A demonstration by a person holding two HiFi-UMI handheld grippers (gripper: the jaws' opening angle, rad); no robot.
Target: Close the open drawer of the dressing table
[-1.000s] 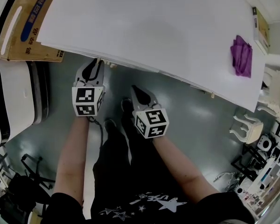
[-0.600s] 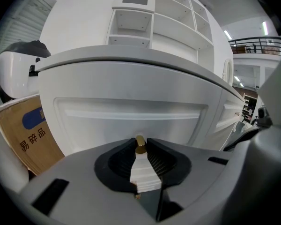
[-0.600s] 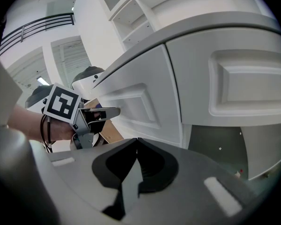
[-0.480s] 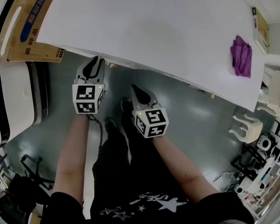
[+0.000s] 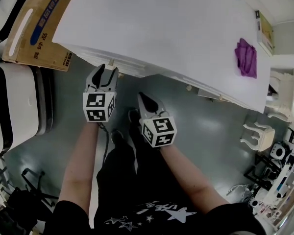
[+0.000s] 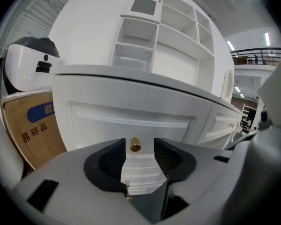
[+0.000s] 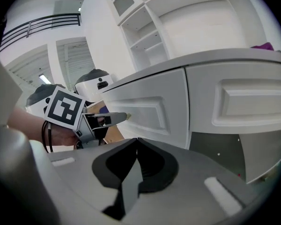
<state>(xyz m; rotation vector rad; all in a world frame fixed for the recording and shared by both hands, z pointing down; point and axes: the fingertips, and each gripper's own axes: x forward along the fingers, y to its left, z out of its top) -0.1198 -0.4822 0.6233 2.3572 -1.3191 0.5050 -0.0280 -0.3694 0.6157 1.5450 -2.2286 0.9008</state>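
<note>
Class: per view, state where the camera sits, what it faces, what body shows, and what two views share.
Head view: on head, facing down; table, left gripper, right gripper, arms.
Left gripper view: on it, facing drawer; jaws just opened, knob between.
Right gripper view: on it, jaws shut, facing drawer; shares left gripper with head view.

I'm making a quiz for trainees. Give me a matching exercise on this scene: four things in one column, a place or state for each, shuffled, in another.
1 left gripper
2 right gripper
3 purple cloth
4 cardboard box

A on the table
B jaws together, nothing held
C beside the table's left end
D jaws apart, brass knob between them

Pairs: 1-D, 2-B, 3-A, 4-C.
The left gripper's jaws have just been opening, clear of the brass knob.
</note>
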